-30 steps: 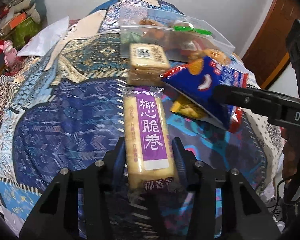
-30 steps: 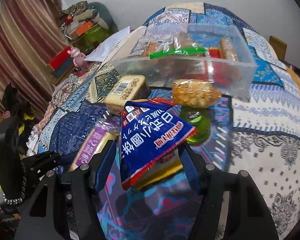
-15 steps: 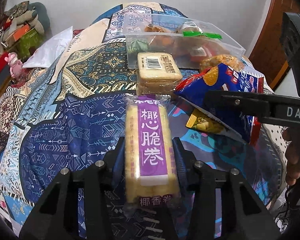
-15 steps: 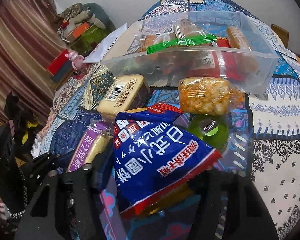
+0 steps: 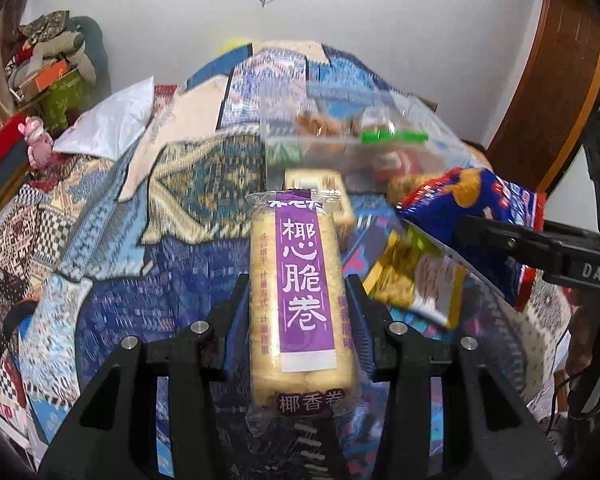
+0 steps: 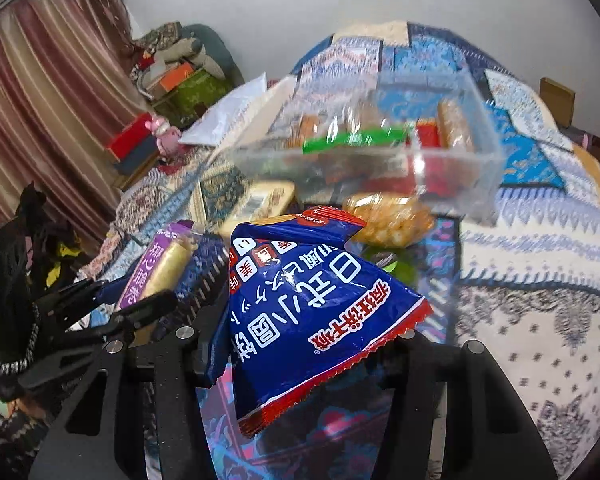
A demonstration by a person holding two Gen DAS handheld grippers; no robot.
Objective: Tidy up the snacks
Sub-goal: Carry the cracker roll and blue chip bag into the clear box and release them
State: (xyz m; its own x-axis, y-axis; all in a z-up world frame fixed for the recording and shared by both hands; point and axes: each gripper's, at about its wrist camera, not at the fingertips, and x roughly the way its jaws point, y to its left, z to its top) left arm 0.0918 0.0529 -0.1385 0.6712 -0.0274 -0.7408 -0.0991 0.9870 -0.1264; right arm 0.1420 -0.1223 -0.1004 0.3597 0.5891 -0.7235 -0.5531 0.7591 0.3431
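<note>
My left gripper (image 5: 299,292) is shut on a long purple-labelled roll packet (image 5: 304,248), held lengthwise above the patterned bed cover. To its right, my right gripper (image 6: 300,304) has its jaws closing on a blue and red snack bag (image 6: 312,312), which hangs clear of the bed. The bag hides the right-hand finger. In the left wrist view a yellow packet (image 5: 412,280) shows just under the blue bag (image 5: 480,196). Farther back stands a clear plastic box (image 6: 460,184) holding several snacks. Before the box lie a beige barcode packet (image 5: 316,184) and an orange puffed-snack bag (image 6: 384,220).
A green round-lidded item (image 6: 396,268) sits behind the blue bag. A white pillow (image 5: 112,124), a pink toy (image 5: 36,140) and piled clutter (image 6: 172,68) are at the left. A wooden door (image 5: 556,92) stands at the right, and a striped curtain (image 6: 32,120) at the far left.
Both grippers have risen with their packets and the views have tipped up toward the wall. The right jaws have narrowed on the blue bag, which now sits higher above the yellow packet.
</note>
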